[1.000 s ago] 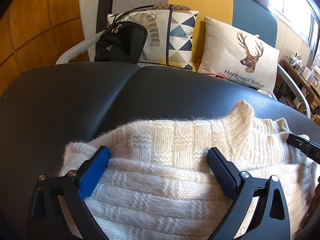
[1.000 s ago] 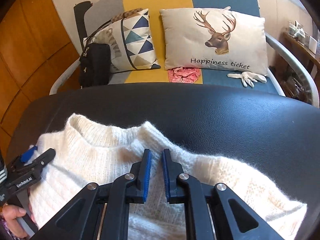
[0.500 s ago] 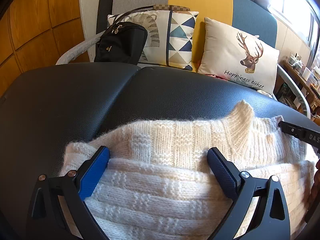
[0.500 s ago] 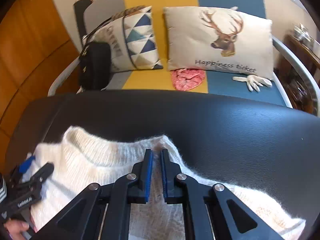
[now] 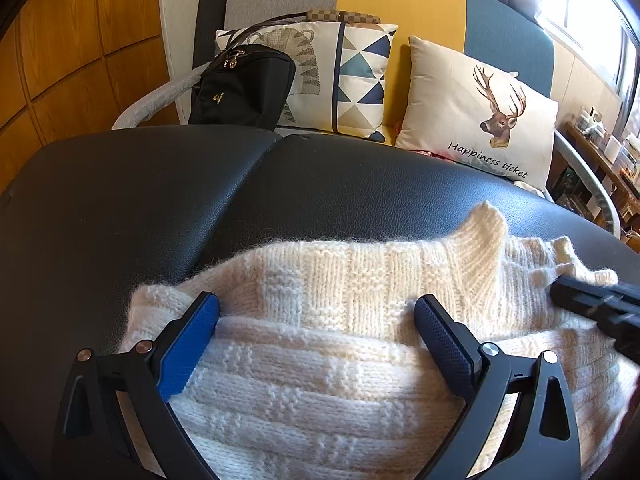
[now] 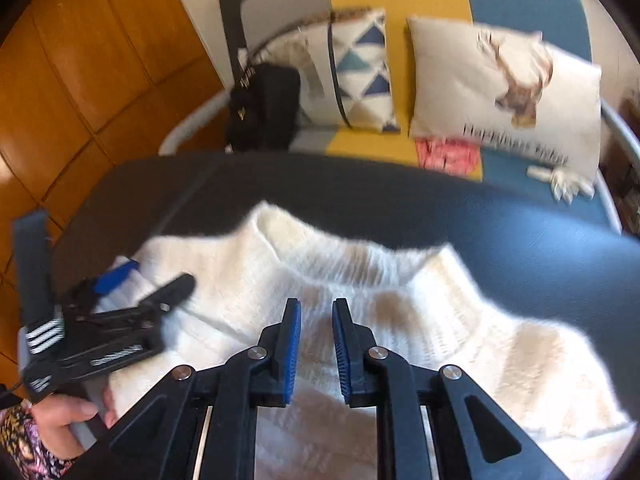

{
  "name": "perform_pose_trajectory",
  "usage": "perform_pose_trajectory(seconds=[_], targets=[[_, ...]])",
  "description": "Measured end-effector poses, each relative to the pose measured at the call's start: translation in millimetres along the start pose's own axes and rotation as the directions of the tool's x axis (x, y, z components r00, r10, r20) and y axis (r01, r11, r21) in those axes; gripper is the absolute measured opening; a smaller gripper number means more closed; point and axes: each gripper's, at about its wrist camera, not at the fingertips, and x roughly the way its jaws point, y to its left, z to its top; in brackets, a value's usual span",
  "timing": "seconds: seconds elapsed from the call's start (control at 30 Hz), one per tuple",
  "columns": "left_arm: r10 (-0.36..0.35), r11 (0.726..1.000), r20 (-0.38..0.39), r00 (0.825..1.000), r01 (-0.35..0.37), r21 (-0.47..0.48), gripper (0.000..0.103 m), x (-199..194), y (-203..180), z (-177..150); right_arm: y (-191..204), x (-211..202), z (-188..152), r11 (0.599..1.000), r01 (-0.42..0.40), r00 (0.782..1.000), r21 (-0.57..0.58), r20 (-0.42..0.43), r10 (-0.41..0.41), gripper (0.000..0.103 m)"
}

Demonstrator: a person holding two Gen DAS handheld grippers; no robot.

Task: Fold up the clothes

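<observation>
A cream knitted sweater (image 5: pixel 360 288) lies on the black leather surface (image 5: pixel 160 200), its ribbed collar (image 6: pixel 320 256) toward the sofa. My left gripper (image 5: pixel 318 320) stands wide open over the sweater's left part, both fingertips resting on the knit and nothing pinched. It also shows at the left of the right wrist view as the left gripper (image 6: pixel 148 280), held by a hand (image 6: pixel 60 416). My right gripper (image 6: pixel 316 316) hovers just below the collar; its jaws are opening, a narrow gap shows, and no cloth is between the pads. Its tip, the right gripper (image 5: pixel 592 308), enters the left wrist view from the right.
Behind the black surface stands a sofa (image 5: pixel 400 12) with a triangle-patterned cushion (image 5: pixel 352 76), a deer cushion (image 5: pixel 480 112) and a black bag (image 5: pixel 240 88). A pink cloth (image 6: pixel 448 152) and a white glove (image 6: pixel 564 180) lie on its seat. Wood panelling (image 6: pixel 80 80) is at left.
My right gripper has swung left across the sweater to below the collar and its jaws have parted slightly. The left gripper has stayed put.
</observation>
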Motion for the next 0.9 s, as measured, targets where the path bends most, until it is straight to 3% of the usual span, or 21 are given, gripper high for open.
perform_pose_trajectory(seconds=[0.1,0.2,0.23,0.33,0.47,0.63,0.77,0.83,0.9], targets=[[-0.003,1.0,0.001,1.0,0.003,-0.002,0.099,0,1,0,-9,3,-1,0.998,0.049,0.998,0.03,0.033,-0.05,0.006],[-0.006,1.0,0.003,1.0,0.007,-0.005,0.099,0,1,0,-12,-2,2,0.995,0.047,0.998,0.089,0.045,-0.051,0.008],[-0.007,1.0,0.004,1.0,0.007,-0.005,0.099,0,1,0,-8,-7,3,0.996,0.04,0.997,0.079,0.068,-0.045,0.012],[-0.007,1.0,0.003,1.0,0.007,-0.005,0.099,-1,1,0,12,-15,7,0.999,-0.029,0.993,0.015,0.113,0.027,0.012],[-0.015,1.0,0.006,1.0,0.015,-0.011,0.099,-2,1,1,47,8,19,0.994,-0.05,0.997,-0.092,0.045,0.054,0.012],[-0.019,1.0,0.008,1.0,0.019,-0.013,0.099,-2,1,0,39,39,30,0.998,-0.055,0.998,-0.006,-0.006,0.055,0.007],[-0.016,1.0,0.006,1.0,0.016,-0.011,0.099,-2,1,1,29,40,30,0.994,-0.088,0.996,0.072,0.017,0.087,0.007],[-0.021,1.0,0.007,1.0,0.021,-0.015,0.099,-2,1,1,24,30,25,0.985,-0.133,0.991,0.113,0.047,0.128,0.011],[-0.019,1.0,0.006,1.0,0.019,-0.013,0.099,-2,1,0,18,-1,17,0.981,-0.158,0.979,0.117,0.147,0.14,0.011]])
